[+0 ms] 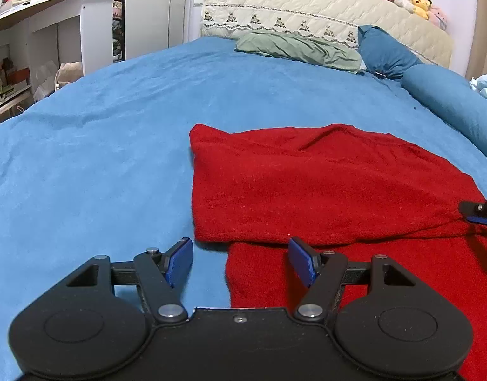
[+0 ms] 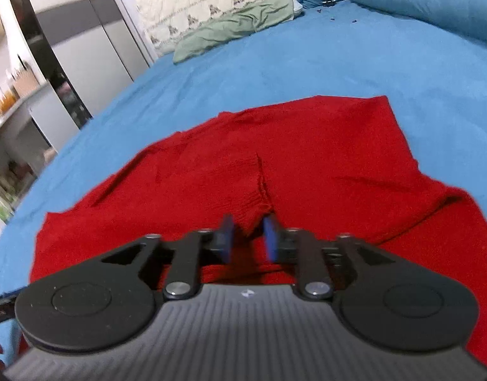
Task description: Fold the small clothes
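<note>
Left gripper [image 1: 240, 262]: jaws spread wide, empty, hovering over the near left edge of the red knit garment [image 1: 322, 190]. Right gripper [image 2: 247, 238]: jaws nearly together, apparently pinching a bunched ridge of that same garment, spread half-folded on the blue bed cover [image 1: 100, 143]. Best done by lowering onto the near corner, pinching both layers, lifting together with the right, carrying evenly toward the far edge.
</note>
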`<state>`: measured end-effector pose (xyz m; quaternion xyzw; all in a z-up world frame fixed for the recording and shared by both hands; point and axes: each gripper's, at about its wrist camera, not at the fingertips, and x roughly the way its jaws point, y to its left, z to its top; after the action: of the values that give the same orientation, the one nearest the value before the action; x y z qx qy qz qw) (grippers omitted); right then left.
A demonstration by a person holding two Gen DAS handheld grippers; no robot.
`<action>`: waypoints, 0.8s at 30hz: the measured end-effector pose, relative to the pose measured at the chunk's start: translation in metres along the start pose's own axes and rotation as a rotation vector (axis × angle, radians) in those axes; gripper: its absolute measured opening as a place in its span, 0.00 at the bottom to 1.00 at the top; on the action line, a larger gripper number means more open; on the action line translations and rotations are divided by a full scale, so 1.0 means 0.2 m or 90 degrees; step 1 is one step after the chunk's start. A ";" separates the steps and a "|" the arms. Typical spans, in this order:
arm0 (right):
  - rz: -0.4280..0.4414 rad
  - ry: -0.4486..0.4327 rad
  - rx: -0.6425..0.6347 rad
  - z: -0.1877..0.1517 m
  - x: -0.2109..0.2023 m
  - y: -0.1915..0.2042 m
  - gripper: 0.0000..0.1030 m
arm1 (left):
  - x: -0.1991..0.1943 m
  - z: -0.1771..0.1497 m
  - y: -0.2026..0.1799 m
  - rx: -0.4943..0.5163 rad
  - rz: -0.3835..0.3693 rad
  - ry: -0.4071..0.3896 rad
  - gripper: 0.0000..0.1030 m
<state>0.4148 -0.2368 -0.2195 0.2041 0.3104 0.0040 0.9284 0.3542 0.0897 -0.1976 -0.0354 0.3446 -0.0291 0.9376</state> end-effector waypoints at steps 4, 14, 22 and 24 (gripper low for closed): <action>0.020 -0.004 -0.022 0.01 0.01 0.04 0.58 | 0.01 -0.01 0.00 0.000 0.002 0.003 0.69; 0.018 -0.022 -0.101 0.24 0.04 0.19 0.19 | 0.04 -0.03 -0.05 0.033 0.021 0.003 0.69; 0.036 -0.149 -0.154 0.67 -0.19 0.35 0.19 | 0.11 0.02 -0.09 0.037 0.019 -0.003 0.69; 0.011 -0.162 -0.169 0.71 -0.20 0.34 0.19 | 0.15 0.05 -0.11 0.042 0.015 -0.007 0.68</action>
<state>0.4720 -0.2338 -0.0681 0.0816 0.1855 0.0271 0.9789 0.3818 0.0651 -0.2076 -0.0002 0.3387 -0.0289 0.9405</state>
